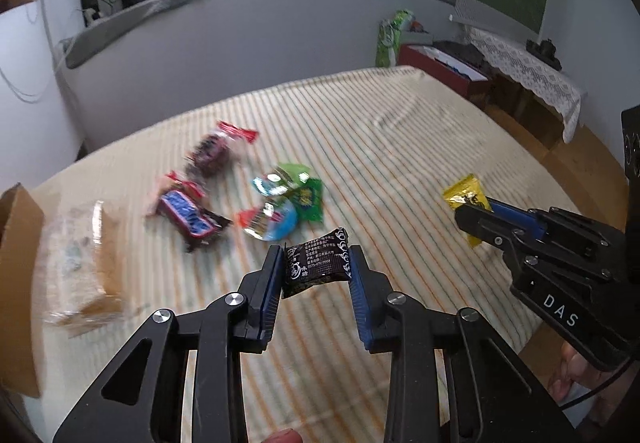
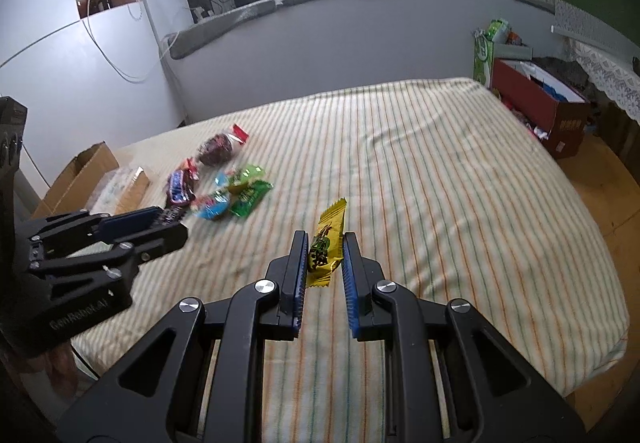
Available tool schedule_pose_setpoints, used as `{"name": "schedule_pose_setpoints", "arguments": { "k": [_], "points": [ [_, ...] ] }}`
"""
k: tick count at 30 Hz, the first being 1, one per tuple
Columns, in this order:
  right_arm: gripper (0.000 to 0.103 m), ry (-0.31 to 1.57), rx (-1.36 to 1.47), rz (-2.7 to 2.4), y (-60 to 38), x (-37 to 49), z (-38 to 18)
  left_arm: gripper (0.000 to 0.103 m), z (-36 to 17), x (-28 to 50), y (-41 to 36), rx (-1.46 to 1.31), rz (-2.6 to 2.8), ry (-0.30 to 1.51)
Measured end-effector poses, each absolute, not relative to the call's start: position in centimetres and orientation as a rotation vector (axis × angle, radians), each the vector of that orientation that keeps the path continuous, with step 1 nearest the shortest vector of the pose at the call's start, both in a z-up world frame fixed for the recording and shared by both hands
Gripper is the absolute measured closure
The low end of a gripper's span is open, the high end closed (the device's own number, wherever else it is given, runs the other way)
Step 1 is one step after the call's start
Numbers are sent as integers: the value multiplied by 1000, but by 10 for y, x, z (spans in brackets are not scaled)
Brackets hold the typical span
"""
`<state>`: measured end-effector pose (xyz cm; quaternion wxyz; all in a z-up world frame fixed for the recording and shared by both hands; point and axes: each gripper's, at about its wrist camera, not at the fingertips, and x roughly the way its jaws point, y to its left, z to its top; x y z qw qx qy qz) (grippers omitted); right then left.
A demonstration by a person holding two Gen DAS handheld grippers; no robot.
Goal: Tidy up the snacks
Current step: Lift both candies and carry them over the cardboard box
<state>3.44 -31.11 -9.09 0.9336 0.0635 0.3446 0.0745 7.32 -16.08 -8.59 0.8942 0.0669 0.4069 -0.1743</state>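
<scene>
Here, left gripper point(image 1: 316, 263) jaws clamping black printed sachet point(image 1: 316, 261), right gripper point(image 2: 324, 257) clamping yellow bar point(image 2: 326, 243)

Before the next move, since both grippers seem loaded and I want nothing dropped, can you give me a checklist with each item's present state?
1. Left gripper clamped on the small black printed snack packet: ok.
2. Right gripper clamped on the long yellow foil snack bar: ok.
3. Black packet lifted off the striped bedsheet: cannot tell.
4. Open brown cardboard box within view at the left: ok.
5. Remaining loose wrapped snacks sorted: not ok, still scattered on the sheet.
6. Grippers apart from each other: ok.
</scene>
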Motion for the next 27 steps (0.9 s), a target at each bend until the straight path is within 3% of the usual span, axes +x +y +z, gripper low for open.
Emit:
{"name": "schedule_pose_setpoints", "arguments": {
  "k": [12,27],
  "points": [
    [86,649,33,206,-248,35,-51,73,-44,62,-86,50,-273,746],
    [86,602,-98,421,-86,50,-23,73,-30,43,59,-60,-49,681]
  ]
}}
